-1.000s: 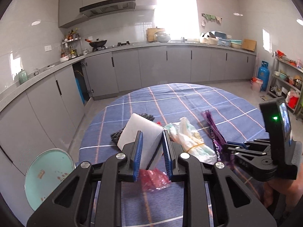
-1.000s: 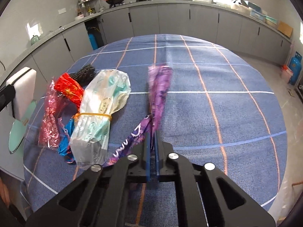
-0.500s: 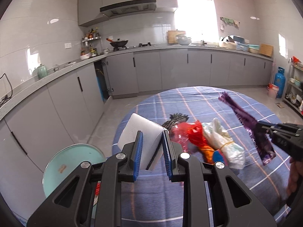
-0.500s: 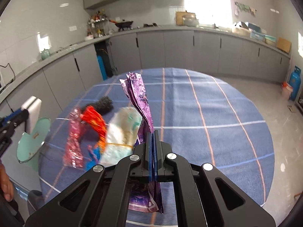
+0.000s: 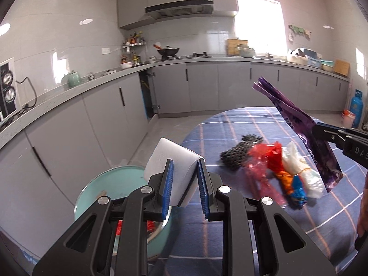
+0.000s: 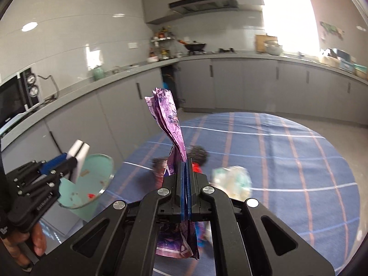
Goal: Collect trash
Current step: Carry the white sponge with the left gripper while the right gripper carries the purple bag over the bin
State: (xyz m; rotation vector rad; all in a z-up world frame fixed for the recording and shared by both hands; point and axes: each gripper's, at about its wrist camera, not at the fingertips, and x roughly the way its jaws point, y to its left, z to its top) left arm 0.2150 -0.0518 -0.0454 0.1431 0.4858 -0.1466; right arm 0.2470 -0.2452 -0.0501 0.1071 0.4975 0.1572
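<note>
Trash in two grips, lifted clear of the table and close to the bin. White foam block (image 5: 171, 161), smooth, thick and rectangular, clamped between the blue ribbed pads of the left gripper (image 5: 184, 179), poised just above the rim of the round pale-green bin (image 5: 92, 193). Same block seen from the right wrist view as a white slab (image 6: 79, 158) hanging over the bin's opening (image 6: 103, 179). Purple foil wrapper (image 6: 171, 124), long, crinkled and glossy, pinched flat in the tightly closed right gripper (image 6: 185, 184), one end sticking upward, the other drooping below the jaws. From the left wrist view, the same wrapper (image 5: 306, 133) held in the air over the table's near side, right gripper (image 5: 340, 138) reaching in from the edge of frame. Inside the bin, a few small scraps, one red, so likely some collecting done already. Left on the round table with its blue checked cloth (image 5: 241, 124): a blurred heap of thin plastic, namely a crumpled red and pink film bag (image 5: 264, 161), a whitish bag bound with a rubber band (image 5: 301, 174), an orange and blue scrap (image 5: 292, 186), and a dark knobbly mesh-like lump (image 5: 241, 151). Judged roughly midway: two pieces ready to drop, the heap not yet collected. Grey cabinets and worktop (image 5: 207, 82) behind.
</note>
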